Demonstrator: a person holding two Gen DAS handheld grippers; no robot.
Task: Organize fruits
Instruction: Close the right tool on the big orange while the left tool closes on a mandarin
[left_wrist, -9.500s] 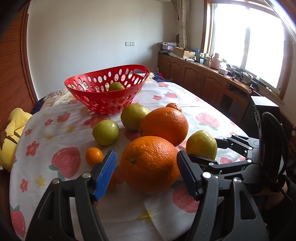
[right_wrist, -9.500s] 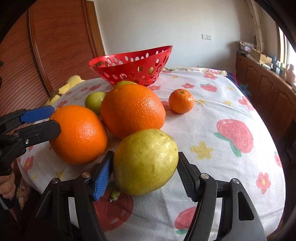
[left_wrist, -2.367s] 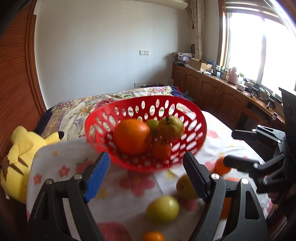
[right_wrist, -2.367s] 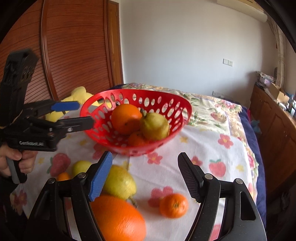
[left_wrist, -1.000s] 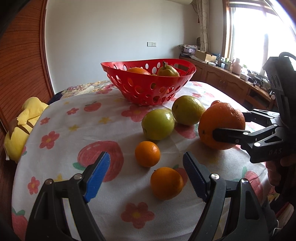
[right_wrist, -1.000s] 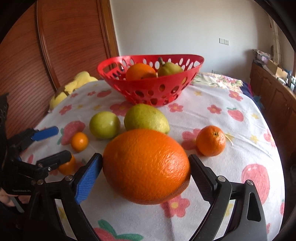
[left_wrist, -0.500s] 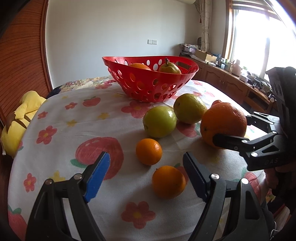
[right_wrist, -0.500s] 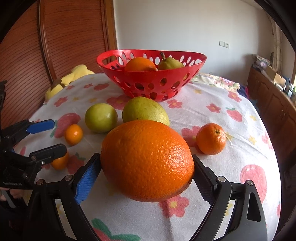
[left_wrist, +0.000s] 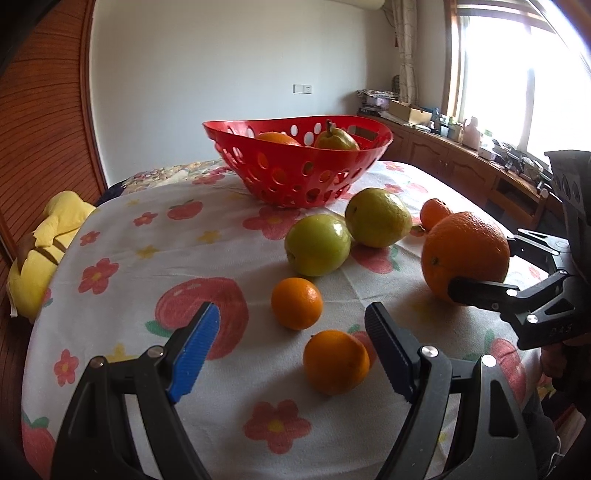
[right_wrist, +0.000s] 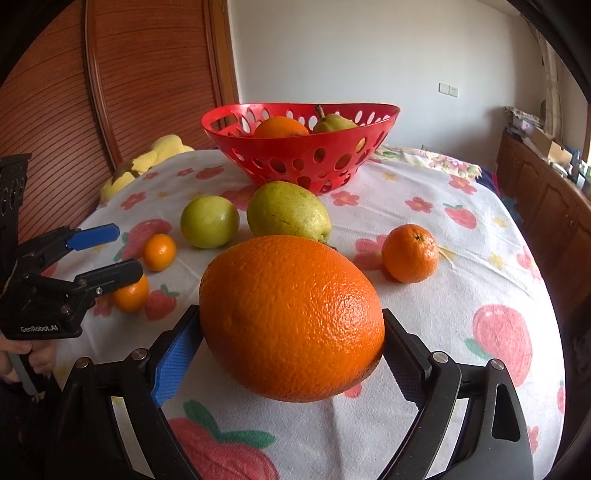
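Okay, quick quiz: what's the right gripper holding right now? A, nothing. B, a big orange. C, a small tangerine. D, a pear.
B: the right gripper has both fingers pressed against the big orange, which looks lifted slightly off the cloth.

Big orange (right_wrist: 291, 317) amid loose citrus

A lived-in home room is showing itself ahead of the grippers — a flower-and-strawberry tablecloth (left_wrist: 192, 236) is covering the table, wooden cabinets (left_wrist: 443, 162) cluttered with boxes and bottles are running under a curtained window (left_wrist: 517, 74) off to the right, and a yellow plush toy (left_wrist: 40, 247) is lying by a ribbed wooden door (right_wrist: 140, 74) on the left.
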